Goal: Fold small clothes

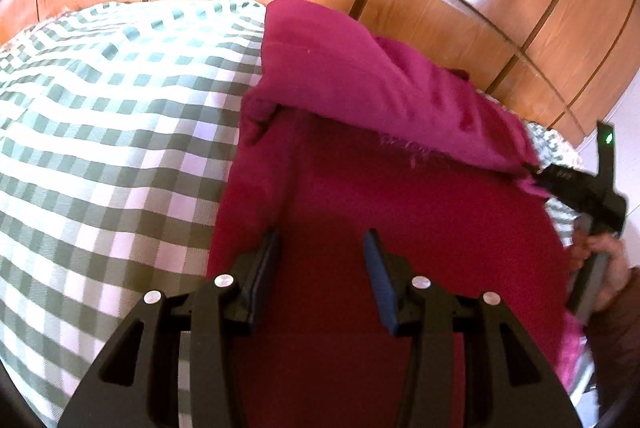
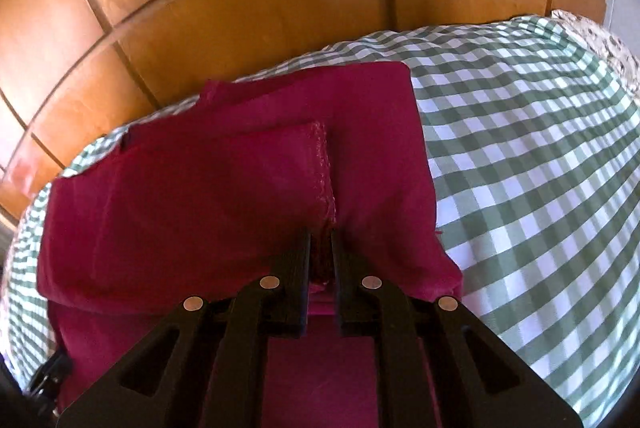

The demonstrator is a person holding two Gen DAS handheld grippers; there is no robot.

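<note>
Lying at the checked bedcover's [image 1: 100,131] far edge, the magenta garment [image 1: 400,195] hides its own lower layers. Left gripper [image 1: 320,248] released above it; right gripper [image 2: 321,240] clenched on its hem.

no readable text, labels, brands or numbers anywhere (both wrist views checked)

home, prob bedroom | checked bedspread [image 1: 100,131] | wood wardrobe panels [image 2: 240,7]
</note>
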